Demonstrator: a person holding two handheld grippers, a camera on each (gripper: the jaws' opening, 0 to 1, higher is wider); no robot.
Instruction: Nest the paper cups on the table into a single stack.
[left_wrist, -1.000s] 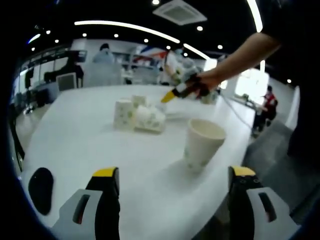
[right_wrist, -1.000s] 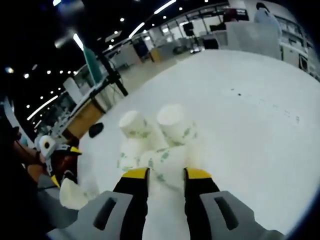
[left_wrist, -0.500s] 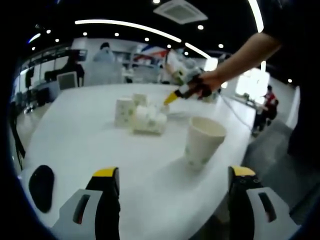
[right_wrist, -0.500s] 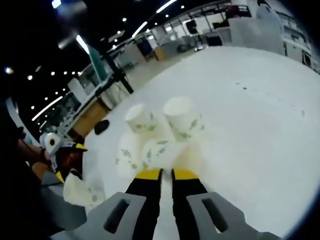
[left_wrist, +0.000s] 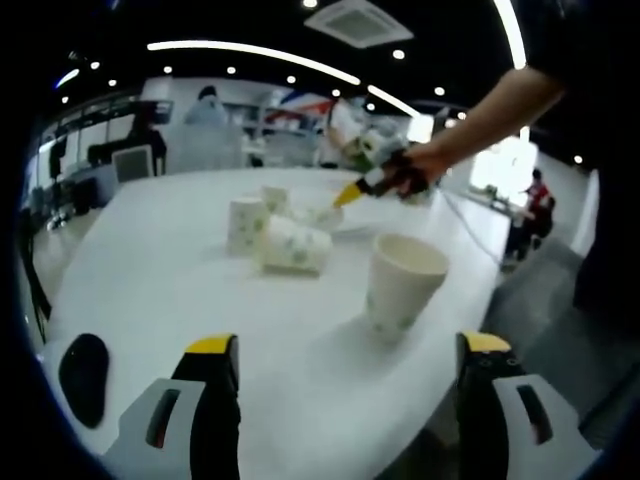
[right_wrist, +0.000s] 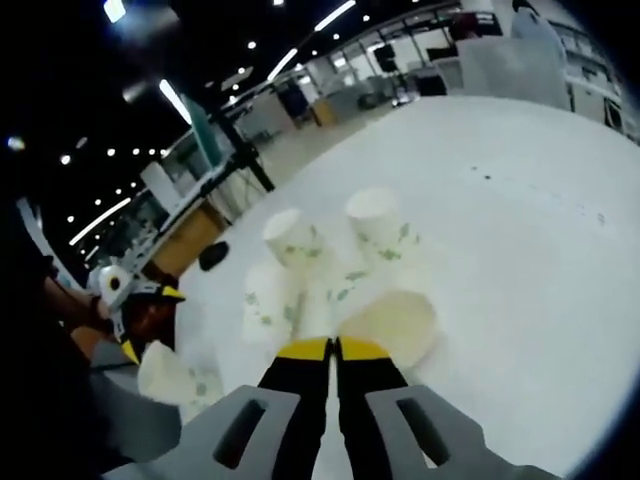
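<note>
While the paper cups (left_wrist: 285, 228) sat in a little bunch near the middle of the white table (left_wrist: 150, 290), one more upright cup (left_wrist: 400, 282) stood alone, closer to the table's near edge. Some cups in the bunch stood bottom up and one lay on its side. They looked very light and thin, so I guessed a hard squeeze would crush one and a small bump would send it rolling. The rim seemed the best place to take hold, with one jaw inside the cup and one outside, because the rolled edge is the stiffest part.

The right gripper (right_wrist: 333, 350) had its yellow-tipped jaws almost pressed together. In the right gripper view a cup lying on its side (right_wrist: 395, 322) showed its open mouth just past the tips. It looked as if the jaws were pinching its thin rim, but I could not be sure the rim was really between them. Two upside-down cups (right_wrist: 380, 228) stood just behind it.

The left gripper (left_wrist: 350, 350) was held wide open above the table with nothing between its jaws. The lone upright cup stood in front of it, a bit to the right, not touching either jaw. That cup looked like a good base for the stack.
</note>
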